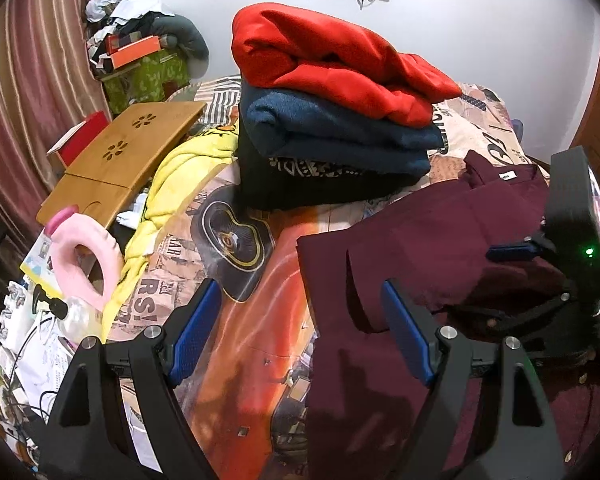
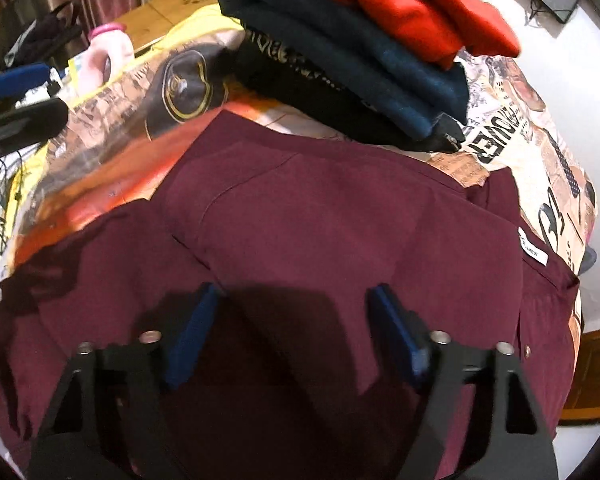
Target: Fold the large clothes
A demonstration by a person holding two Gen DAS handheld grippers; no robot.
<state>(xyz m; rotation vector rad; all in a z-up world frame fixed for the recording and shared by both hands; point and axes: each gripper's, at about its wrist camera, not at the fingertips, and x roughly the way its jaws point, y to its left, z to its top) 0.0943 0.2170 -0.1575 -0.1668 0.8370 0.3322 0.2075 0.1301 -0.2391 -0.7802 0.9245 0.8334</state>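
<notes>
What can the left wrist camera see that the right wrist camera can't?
Only the left wrist view shows the green box piled with clutter in the corner. Only the right wrist view shows the whole maroon shirt spread flat beneath the open right gripper. Both show the folded stack topped by the red garment and the pink bottle.

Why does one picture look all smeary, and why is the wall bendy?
Right wrist view: smeared by motion blur, worst on the red sweater and blue pads; the open right tongs cast a dark shadow on the maroon shirt. Left wrist view: sharper; the fisheye lens bows the wall and curtain, with black corners.
</notes>
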